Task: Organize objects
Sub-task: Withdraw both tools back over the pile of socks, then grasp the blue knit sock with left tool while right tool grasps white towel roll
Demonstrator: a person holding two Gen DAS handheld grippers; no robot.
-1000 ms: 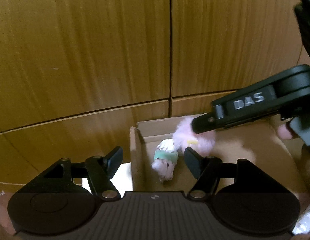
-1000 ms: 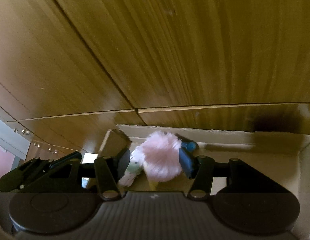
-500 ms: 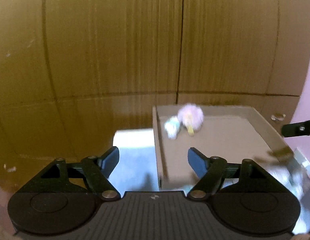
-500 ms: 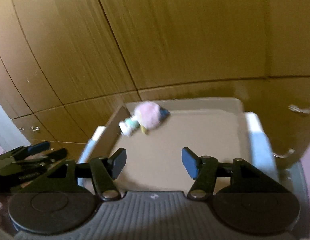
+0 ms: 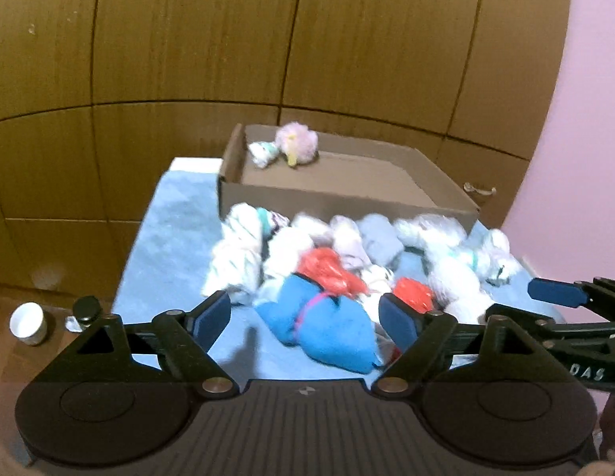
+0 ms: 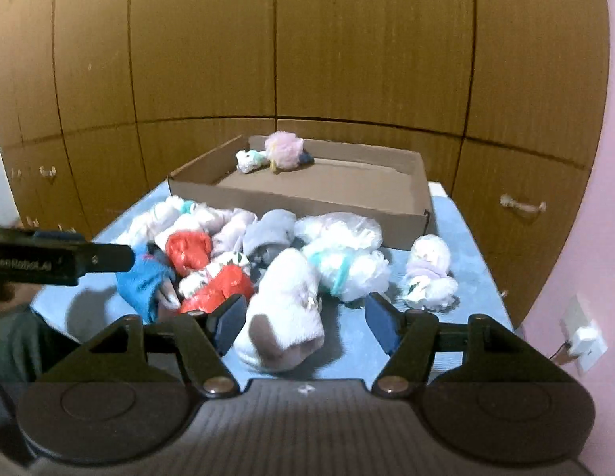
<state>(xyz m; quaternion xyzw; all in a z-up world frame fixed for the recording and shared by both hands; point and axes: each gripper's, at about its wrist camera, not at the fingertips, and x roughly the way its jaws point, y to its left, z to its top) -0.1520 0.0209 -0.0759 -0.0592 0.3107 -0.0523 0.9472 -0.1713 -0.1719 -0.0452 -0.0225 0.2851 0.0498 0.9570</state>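
Opening, both empty grippers, left gripper (image 5: pixel 305 319) and right gripper (image 6: pixel 303 323), hover before the sock pile (image 6: pixel 268 254).

We're in a home here, a bedroom by the look of it: a run of tall wooden wardrobe doors (image 6: pixel 347 39) fills the whole back wall, with drawers below and small metal handles (image 6: pixel 522 206) at the right. Pink-painted wall (image 5: pixel 585 119) off to the side, a white wall socket (image 6: pixel 583 339) low down with a plug in it. In front, a surface under a soft blue cover (image 5: pixel 176 230) carries a heap of rolled socks (image 6: pixel 283 261) and a shallow cardboard box (image 6: pixel 307 202) (laundry day, clearly). Wooden floor at the left, where a white cup (image 5: pixel 28 323) stands.
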